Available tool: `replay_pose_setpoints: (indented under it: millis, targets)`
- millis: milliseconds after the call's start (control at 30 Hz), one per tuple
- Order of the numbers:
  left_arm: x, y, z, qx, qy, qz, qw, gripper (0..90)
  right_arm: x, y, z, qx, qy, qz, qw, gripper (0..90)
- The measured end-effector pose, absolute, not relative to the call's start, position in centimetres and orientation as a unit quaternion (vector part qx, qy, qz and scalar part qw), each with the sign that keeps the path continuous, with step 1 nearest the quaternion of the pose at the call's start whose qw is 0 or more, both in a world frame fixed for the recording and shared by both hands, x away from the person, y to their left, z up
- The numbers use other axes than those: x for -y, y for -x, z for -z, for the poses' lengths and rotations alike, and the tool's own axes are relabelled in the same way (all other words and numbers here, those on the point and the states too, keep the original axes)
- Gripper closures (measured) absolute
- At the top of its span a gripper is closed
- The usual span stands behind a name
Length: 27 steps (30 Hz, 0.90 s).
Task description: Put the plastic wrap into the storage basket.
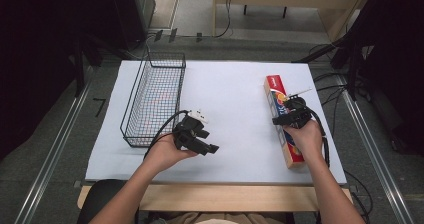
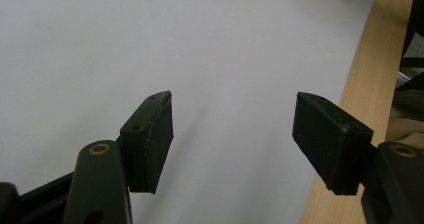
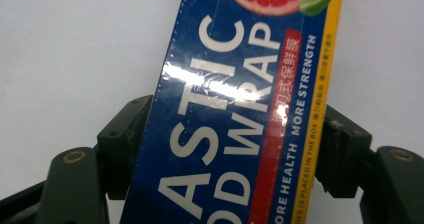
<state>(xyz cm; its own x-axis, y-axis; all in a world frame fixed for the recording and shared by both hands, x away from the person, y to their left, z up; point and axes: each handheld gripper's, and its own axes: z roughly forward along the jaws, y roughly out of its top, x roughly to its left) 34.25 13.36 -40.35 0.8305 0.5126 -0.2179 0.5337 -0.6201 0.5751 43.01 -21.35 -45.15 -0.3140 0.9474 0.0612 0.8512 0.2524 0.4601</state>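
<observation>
Right tool (image 1: 290,115) sits over a plastic wrap box (image 1: 280,115) on the white bench (image 1: 235,104); left tool (image 1: 197,139) hovers beside a wire basket (image 1: 154,100).

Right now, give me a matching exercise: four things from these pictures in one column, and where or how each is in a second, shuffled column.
1. wire basket
2. plastic wrap box
3. left gripper
4. right gripper

A. jaws on either side of the box
B. lies lengthwise near the table's right edge
C. open over the bare white tabletop
D. stands at the left of the table

Pairs: 1-D, 2-B, 3-C, 4-A
</observation>
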Motion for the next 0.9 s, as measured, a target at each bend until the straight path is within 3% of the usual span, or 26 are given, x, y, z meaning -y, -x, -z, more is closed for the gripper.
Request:
replay_pose_setpoints:
  millis: [200,433,900]
  targets:
    - [-13.3,-34.2,40.4,-0.291,-0.9,0.016,0.325,33.2,21.8,-43.5,45.4,-0.773,-0.594,-0.21,0.077,30.3]
    - [-13.4,-34.3,40.4,-0.29,-0.9,0.015,0.325,33.3,21.8,-43.4,44.8,-0.771,-0.598,-0.199,0.089,37.7]
    - [-13.7,-34.3,40.1,-0.292,-0.899,0.011,0.326,33.4,23.8,-43.4,44.0,-0.773,-0.591,-0.213,0.09,41.3]
